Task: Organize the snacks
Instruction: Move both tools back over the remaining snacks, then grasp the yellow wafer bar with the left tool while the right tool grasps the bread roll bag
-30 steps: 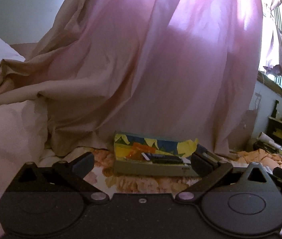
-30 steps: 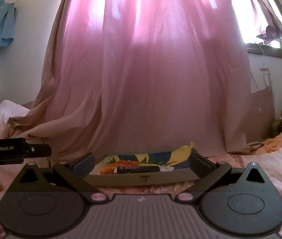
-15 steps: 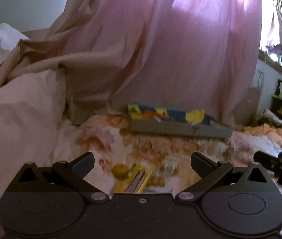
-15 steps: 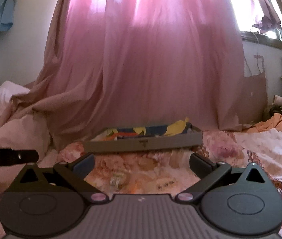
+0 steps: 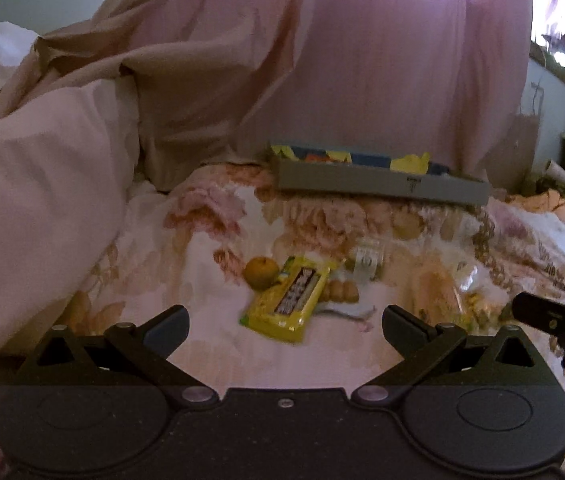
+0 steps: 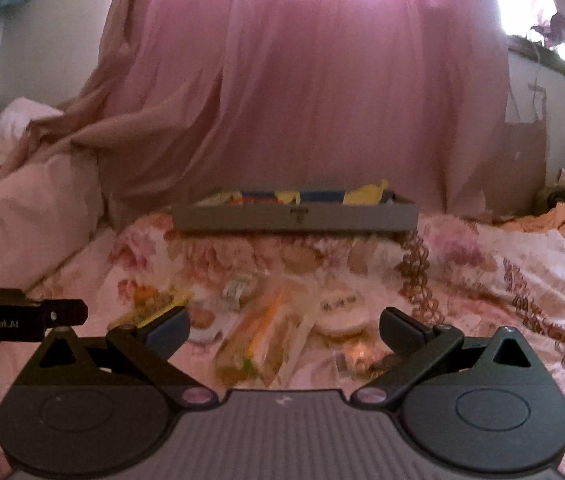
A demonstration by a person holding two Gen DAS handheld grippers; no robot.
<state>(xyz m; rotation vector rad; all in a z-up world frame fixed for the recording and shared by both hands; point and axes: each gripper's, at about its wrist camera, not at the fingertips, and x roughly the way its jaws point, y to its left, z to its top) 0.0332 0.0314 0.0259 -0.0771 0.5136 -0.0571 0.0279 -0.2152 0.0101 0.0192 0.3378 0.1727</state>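
Loose snacks lie on the floral bedspread. In the left wrist view a yellow candy pack (image 5: pixel 288 298) lies just ahead of my open, empty left gripper (image 5: pixel 285 325), with a small round orange fruit (image 5: pixel 260 273), biscuits (image 5: pixel 340 291) and a clear wrapped pack (image 5: pixel 444 288) beside it. In the right wrist view my open, empty right gripper (image 6: pixel 284 326) hovers over a clear-wrapped sandwich (image 6: pixel 264 338) and a round white-topped snack (image 6: pixel 340 310). A grey tray (image 5: pixel 378 187) holding colourful packets sits farther back; it also shows in the right wrist view (image 6: pixel 294 219).
A pink curtain (image 6: pixel 322 100) hangs behind the tray. A white duvet (image 5: pixel 34 200) is heaped at the left. Orange cloth (image 6: pixel 562 216) and furniture lie at the far right. The left gripper's body (image 6: pixel 14 318) shows at the right view's left edge.
Both grippers have pulled back from the grey tray and tilted down. The loose snacks on the bedspread have come into view. Both jaws stay open.
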